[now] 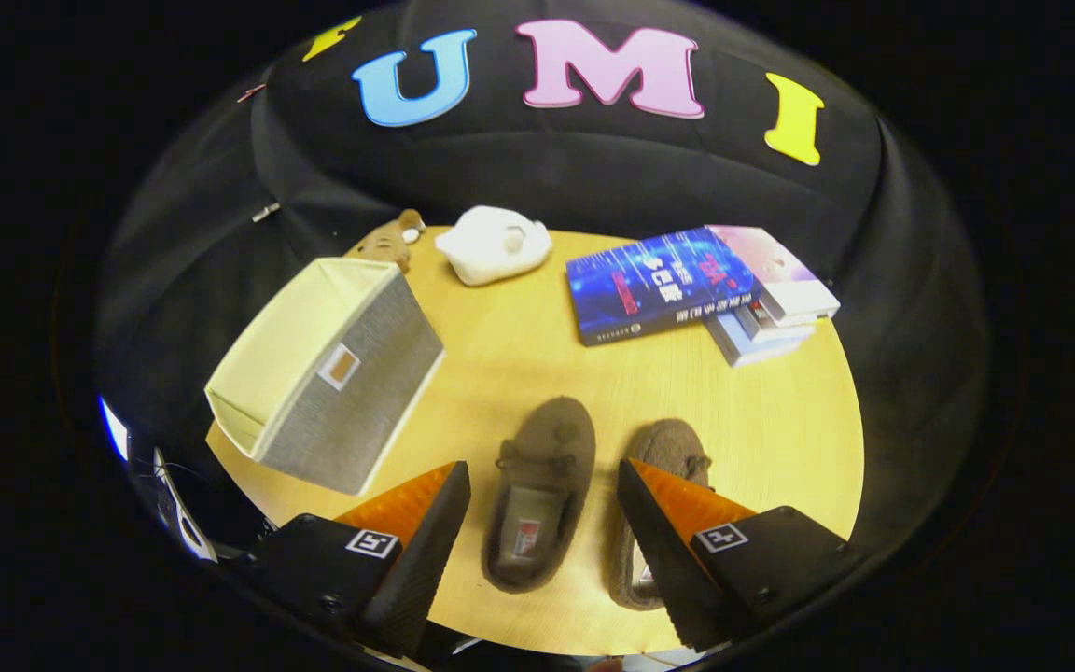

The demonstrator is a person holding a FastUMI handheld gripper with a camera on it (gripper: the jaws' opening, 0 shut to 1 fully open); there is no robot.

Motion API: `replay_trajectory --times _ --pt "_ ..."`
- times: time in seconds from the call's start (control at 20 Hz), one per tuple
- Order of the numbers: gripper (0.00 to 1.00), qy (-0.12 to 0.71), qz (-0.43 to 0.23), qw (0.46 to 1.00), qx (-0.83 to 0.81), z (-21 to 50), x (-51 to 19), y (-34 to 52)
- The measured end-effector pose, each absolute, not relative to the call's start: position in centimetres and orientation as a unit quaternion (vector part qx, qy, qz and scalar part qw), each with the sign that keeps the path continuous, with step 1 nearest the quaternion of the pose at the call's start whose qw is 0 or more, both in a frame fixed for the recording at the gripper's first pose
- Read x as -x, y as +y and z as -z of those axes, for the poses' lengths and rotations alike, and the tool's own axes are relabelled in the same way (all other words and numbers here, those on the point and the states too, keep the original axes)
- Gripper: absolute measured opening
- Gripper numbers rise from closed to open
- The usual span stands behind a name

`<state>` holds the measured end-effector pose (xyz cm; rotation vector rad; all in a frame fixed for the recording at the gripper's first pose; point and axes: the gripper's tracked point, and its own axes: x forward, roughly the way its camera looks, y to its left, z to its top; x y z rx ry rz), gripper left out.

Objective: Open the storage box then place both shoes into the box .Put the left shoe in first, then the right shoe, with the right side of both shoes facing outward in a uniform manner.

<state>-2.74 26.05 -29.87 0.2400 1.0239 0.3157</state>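
Gripper (pixel 543 495) found low in the frame, above the table, fingers spread wide and gripping nothing. Between the fingers, in the lower centre of the frame, lay the left-hand shoe (pixel 537 495), a brown fuzzy slipper, toe pointing up the frame, opening toward the fingers, sole on the table. Just beside it to the right lay the second shoe (pixel 666 446), toe also pointing up the frame, its rear half hidden behind the right finger (pixel 663 551). Both shoes noted side by side, close together, not seen to touch. Left finger (pixel 416 541) stood apart from the left-hand shoe.

Storage box (pixel 328 383) found in the left middle of the frame, beyond the left finger, resting on the round wooden table (pixel 780 429). Grey fabric sides, pale lining, top open, interior showing nothing inside. Small label patch on the near grey side.

At the upper centre, near the far table edge: a white soft item (pixel 493 245). To its left, just behind the box's far corner: a small brown plush toy (pixel 390 239). At the upper right: a stack of books (pixel 701 289), the blue one uppermost on the left.
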Motion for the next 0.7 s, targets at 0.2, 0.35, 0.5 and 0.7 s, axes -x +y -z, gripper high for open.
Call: replay_trajectory --times 0.2,0.35,0.5,0.7 --pt "0.99 0.527 -0.133 0.834 -0.096 34.4 4.4 26.1" --pt "0.96 0.55 -0.13 0.817 -0.115 37.0 4.8 27.0" --pt "0.76 0.562 -0.112 0.813 -0.105 39.3 4.3 26.6" --pt "0.62 0.569 -0.098 0.81 -0.102 41.3 3.3 26.8"
